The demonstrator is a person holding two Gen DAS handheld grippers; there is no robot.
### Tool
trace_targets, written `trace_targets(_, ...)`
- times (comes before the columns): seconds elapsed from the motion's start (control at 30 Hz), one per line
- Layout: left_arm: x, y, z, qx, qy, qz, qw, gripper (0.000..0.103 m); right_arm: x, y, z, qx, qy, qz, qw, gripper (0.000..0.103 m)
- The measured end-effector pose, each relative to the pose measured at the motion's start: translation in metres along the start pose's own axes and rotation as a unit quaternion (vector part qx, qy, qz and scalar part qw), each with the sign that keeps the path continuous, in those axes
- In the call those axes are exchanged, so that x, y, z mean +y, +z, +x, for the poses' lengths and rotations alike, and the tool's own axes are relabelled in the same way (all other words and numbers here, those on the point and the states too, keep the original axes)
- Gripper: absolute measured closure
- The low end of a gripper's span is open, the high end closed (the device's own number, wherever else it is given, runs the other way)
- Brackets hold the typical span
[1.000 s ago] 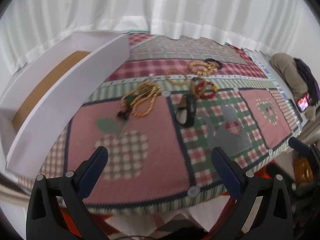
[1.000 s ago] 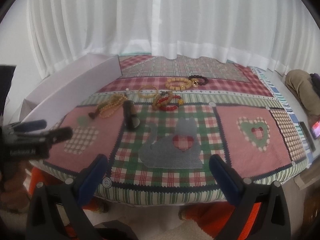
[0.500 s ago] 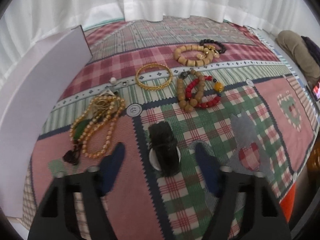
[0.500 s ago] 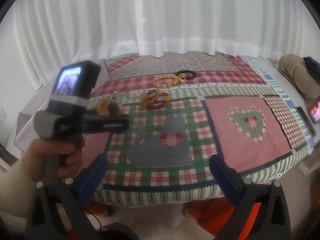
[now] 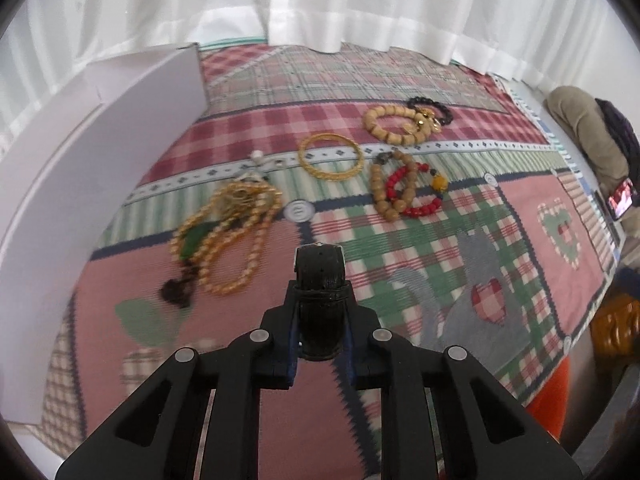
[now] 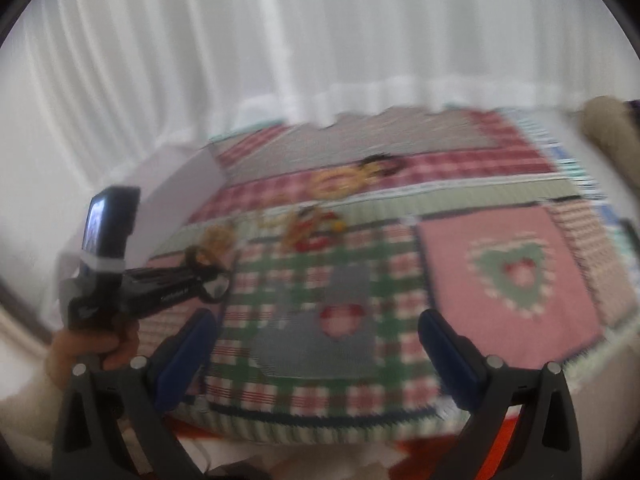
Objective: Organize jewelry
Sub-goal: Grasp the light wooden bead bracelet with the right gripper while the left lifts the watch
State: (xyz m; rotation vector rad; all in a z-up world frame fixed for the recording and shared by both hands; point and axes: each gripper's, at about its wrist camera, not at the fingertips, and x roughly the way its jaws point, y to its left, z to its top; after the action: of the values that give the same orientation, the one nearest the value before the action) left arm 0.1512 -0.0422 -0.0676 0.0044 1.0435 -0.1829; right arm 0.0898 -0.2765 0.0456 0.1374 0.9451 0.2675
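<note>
Closing left hand-held gripper (image 5: 320, 320) now clamps black watch (image 5: 320, 280)

White curtains (image 5: 320, 0) hang in soft folds across the whole back of the room, letting daylight through and pooling onto the far edge of the surface. A patchwork quilt (image 5: 520, 184) covers that surface (plaid squares, an appliquéd heart, an apple). To the right, a tan cushion (image 5: 580, 128) lies beside a small lit screen (image 5: 622, 202).
</note>
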Motion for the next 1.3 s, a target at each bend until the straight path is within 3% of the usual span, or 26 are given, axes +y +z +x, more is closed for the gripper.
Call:
trace_targets(0.07, 0.011, -0.004, -0.007, -0.001, 0.003, -0.008, 1.0, 0.086, -0.011, 0.023, 0.028, 0.049, 0.036, 0.005, 0.998, 0.0)
trace_targets(0.13, 0.021, -0.007, -0.013, -0.001, 0.006, -0.016, 0.9999, 0.086, -0.022, 0.047, 0.051, 0.072, 0.023, 0.0, 0.997, 0.0)
trace_targets(0.23, 0.037, -0.015, -0.025, -0.006, 0.016, -0.029, 0.9994, 0.086, -0.041, 0.088, 0.077, 0.068, -0.013, -0.007, 0.998, 0.001)
trace_targets(0.27, 0.042, -0.017, -0.028, -0.007, 0.018, -0.034, 0.9992, 0.086, -0.048, 0.104, 0.089, 0.069, -0.033, -0.012, 0.997, 0.005)
trace_targets(0.3, 0.047, -0.019, -0.031, -0.008, 0.019, -0.041, 0.9989, 0.086, -0.051, 0.112, 0.096, 0.072, -0.04, -0.016, 0.996, 0.022)
trace_targets(0.37, 0.056, -0.022, -0.035, -0.01, 0.02, -0.053, 0.9983, 0.086, -0.059, 0.132, 0.128, 0.109, -0.024, -0.008, 0.994, 0.041)
trace_targets(0.47, 0.064, -0.025, -0.038, -0.009, 0.022, -0.063, 0.9977, 0.086, -0.056, 0.141, 0.165, 0.151, -0.004, -0.009, 0.988, 0.058)
trace_targets(0.63, 0.071, -0.029, -0.037, -0.004, 0.022, -0.073, 0.9971, 0.086, -0.028, 0.143, 0.203, 0.181, 0.016, -0.041, 0.983, 0.062)
trace_targets(0.77, 0.074, -0.032, -0.037, -0.001, 0.023, -0.076, 0.9969, 0.086, -0.014, 0.142, 0.227, 0.201, 0.009, -0.056, 0.978, 0.063)
trace_targets(0.87, 0.077, -0.034, -0.036, 0.002, 0.023, -0.076, 0.9968, 0.086, -0.007, 0.139, 0.24, 0.22, -0.002, -0.073, 0.973, 0.079)
trace_targets(0.97, 0.08, -0.034, -0.035, 0.006, 0.022, -0.08, 0.9966, 0.086, -0.006, 0.138, 0.243, 0.219, -0.006, -0.076, 0.973, 0.091)
trace_targets(1.13, 0.091, -0.03, -0.058, -0.011, 0.01, -0.089, 0.9959, 0.086, 0.001, 0.146, 0.206, 0.184, 0.01, -0.07, 0.98, 0.091)
trace_targets(1.3, 0.111, -0.016, -0.092, -0.033, 0.001, -0.097, 0.9947, 0.086, 0.04, 0.164, 0.147, 0.144, 0.023, -0.111, 0.983, 0.091)
